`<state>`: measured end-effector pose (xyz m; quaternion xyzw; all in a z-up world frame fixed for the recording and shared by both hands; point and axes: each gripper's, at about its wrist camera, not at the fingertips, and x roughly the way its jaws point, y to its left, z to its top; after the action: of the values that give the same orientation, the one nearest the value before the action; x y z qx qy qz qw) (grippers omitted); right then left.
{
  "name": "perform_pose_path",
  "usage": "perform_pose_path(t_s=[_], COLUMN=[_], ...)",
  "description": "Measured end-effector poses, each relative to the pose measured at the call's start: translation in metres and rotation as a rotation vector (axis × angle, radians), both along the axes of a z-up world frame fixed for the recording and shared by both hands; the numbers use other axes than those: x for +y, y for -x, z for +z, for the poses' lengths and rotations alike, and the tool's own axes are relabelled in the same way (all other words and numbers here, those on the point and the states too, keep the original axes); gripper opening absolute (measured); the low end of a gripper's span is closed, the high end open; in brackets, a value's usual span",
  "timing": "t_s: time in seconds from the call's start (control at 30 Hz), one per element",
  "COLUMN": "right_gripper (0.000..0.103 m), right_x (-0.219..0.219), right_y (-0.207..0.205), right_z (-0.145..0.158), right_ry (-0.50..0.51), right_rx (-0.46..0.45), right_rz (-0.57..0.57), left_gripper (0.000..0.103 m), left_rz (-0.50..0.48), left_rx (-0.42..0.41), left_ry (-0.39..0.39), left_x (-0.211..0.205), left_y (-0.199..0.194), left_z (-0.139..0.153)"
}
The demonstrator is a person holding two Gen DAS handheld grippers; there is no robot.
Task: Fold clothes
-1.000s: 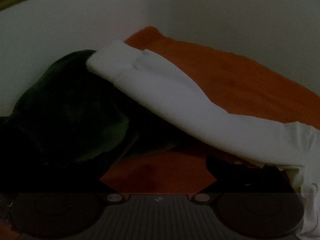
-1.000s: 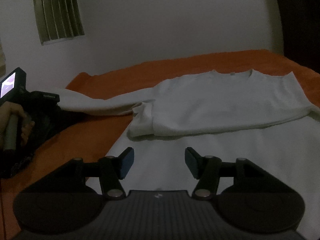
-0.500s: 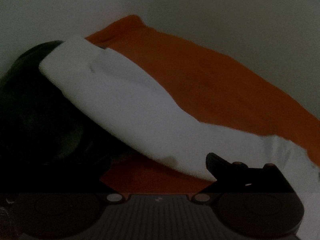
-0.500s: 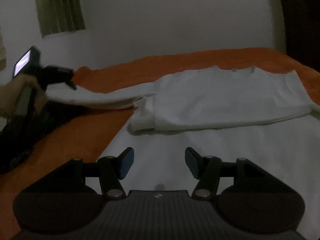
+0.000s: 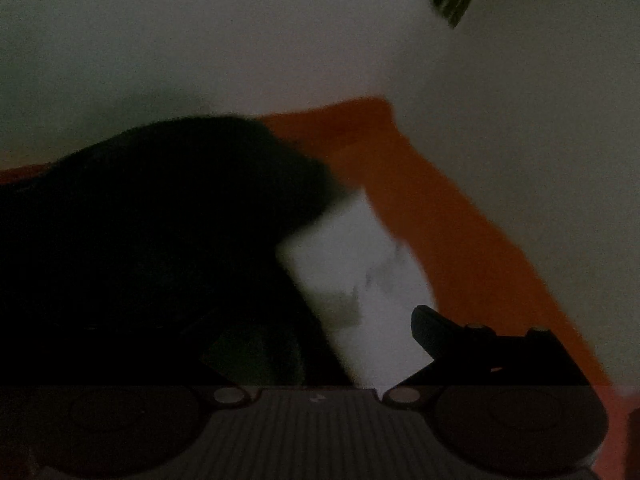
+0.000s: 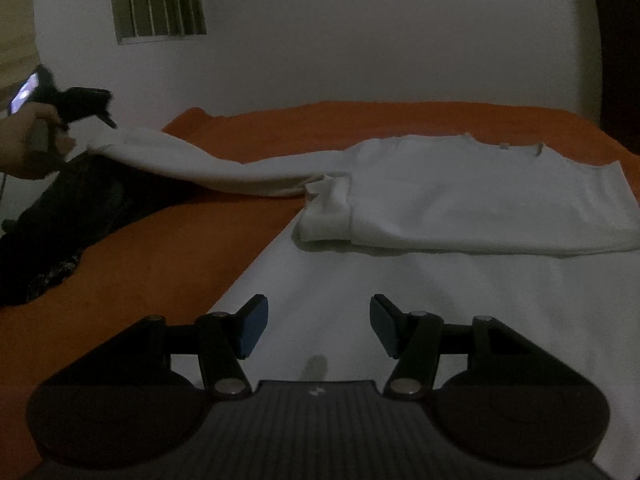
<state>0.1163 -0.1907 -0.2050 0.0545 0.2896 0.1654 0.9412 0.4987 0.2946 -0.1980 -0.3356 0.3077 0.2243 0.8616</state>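
Note:
A white long-sleeved top (image 6: 460, 196) lies on the orange bed (image 6: 160, 256), its body folded over. Its left sleeve (image 6: 192, 160) stretches out to the left over a dark garment (image 6: 84, 196). My left gripper (image 6: 100, 114) is seen in the right wrist view just above the cuff. In the left wrist view the cuff (image 5: 360, 280) lies in front of the fingers; only the right fingertip (image 5: 428, 324) shows and the jaws look apart. My right gripper (image 6: 314, 326) is open and empty over the white cloth at the front.
A white wall stands behind the bed, with a louvred vent (image 6: 158, 0) high on it. The dark garment pile lies at the bed's left end. A dark doorway edge (image 6: 624, 40) is at the far right.
My left gripper has moved left along the sleeve to its cuff and turned, so the vent now shows in its view. My right gripper has stayed in place, open.

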Motion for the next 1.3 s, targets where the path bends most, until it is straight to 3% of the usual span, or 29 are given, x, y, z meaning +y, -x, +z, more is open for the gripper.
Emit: perform_pose_path(t_s=[0.07, 0.3, 0.37, 0.47, 0.63, 0.67, 0.7, 0.73, 0.8, 0.87, 0.97, 1.03, 1.13, 1.27, 1.3], right_gripper=[0.06, 0.059, 0.059, 0.059, 0.059, 0.059, 0.059, 0.059, 0.059, 0.059, 0.058, 0.058, 0.057, 0.056, 0.056], right_x=[0.002, 0.014, 0.017, 0.02, 0.02, 0.02, 0.019, 0.018, 0.015, 0.011, -0.006, -0.026, -0.064, -0.125, -0.141], right_y=[0.0, -0.008, -0.007, -0.008, -0.009, -0.009, -0.009, -0.01, -0.009, -0.01, -0.009, -0.011, -0.015, -0.014, -0.011], right_z=[-0.003, -0.011, -0.011, -0.012, -0.015, -0.016, -0.016, -0.016, -0.015, -0.013, -0.008, -0.003, 0.003, 0.011, 0.014], right_ry=[0.014, 0.032, 0.033, 0.04, 0.049, 0.049, 0.05, 0.045, 0.041, 0.032, -0.002, -0.032, -0.079, -0.099, -0.097], right_rx=[-0.002, 0.026, 0.027, 0.028, 0.04, 0.044, 0.048, 0.05, 0.051, 0.044, 0.012, -0.005, 0.009, 0.035, 0.039], right_rz=[0.009, 0.023, 0.03, 0.034, 0.032, 0.03, 0.027, 0.024, 0.021, 0.024, 0.019, 0.001, -0.043, -0.141, -0.167], left_gripper=[0.085, 0.082, 0.073, 0.042, 0.039, 0.039, 0.032, 0.011, 0.003, 0.002, 0.002, 0.002, 0.002, 0.003, 0.007], left_rz=[-0.007, -0.034, -0.043, -0.064, -0.071, -0.07, -0.061, -0.049, -0.02, -0.045, -0.229, -0.373, -0.65, -1.067, -1.162], left_rx=[-0.021, -0.092, -0.109, -0.125, -0.15, -0.133, -0.117, -0.103, -0.097, -0.132, -0.223, -0.282, -0.345, -0.38, -0.391], left_ry=[0.026, 0.118, 0.134, 0.13, 0.137, 0.119, 0.092, 0.064, -0.016, -0.162, -0.349, -0.408, -0.419, -0.333, -0.322], left_x=[0.013, 0.057, 0.066, 0.071, 0.067, 0.065, 0.063, 0.061, 0.051, 0.02, -0.059, -0.117, -0.222, -0.359, -0.383], left_y=[0.005, 0.023, 0.025, 0.021, 0.01, 0.005, 0.002, -0.002, -0.006, -0.005, -0.006, -0.005, -0.002, 0.016, 0.024], left_z=[0.001, 0.005, 0.004, 0.0, -0.002, -0.002, -0.001, 0.0, 0.006, 0.022, 0.055, 0.075, 0.085, 0.067, 0.065])
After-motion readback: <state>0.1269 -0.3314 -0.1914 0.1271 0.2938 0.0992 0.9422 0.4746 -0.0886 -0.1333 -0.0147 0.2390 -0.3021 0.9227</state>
